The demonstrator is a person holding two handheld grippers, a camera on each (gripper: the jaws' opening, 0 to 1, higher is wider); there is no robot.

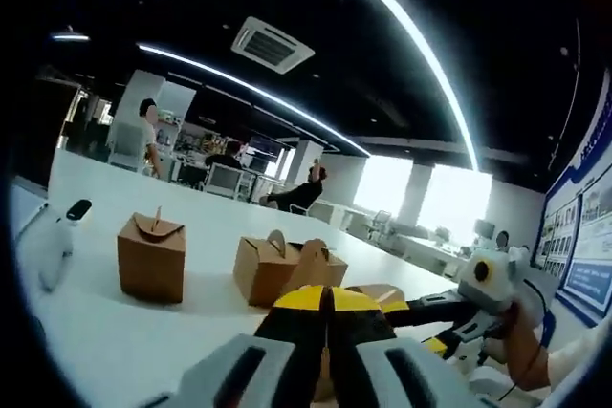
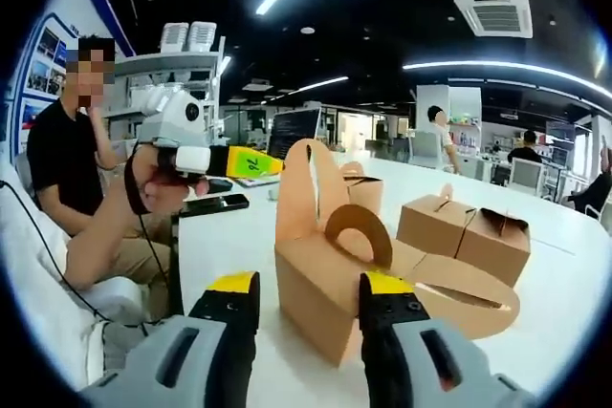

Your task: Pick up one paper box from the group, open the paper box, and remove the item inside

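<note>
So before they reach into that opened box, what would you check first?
1. Open box lined up between the right tongs: ok.
2. Right tongs gripping its walls: not ok, they stand wide.
3. Top flaps folded up and out of the way: ok.
4. Left tongs closed: ok; whether they pinch a flap, cannot tell.
5. Item inside visible: cannot tell.

Wall posters (image 1: 585, 236): print too small; nothing legible.
</note>
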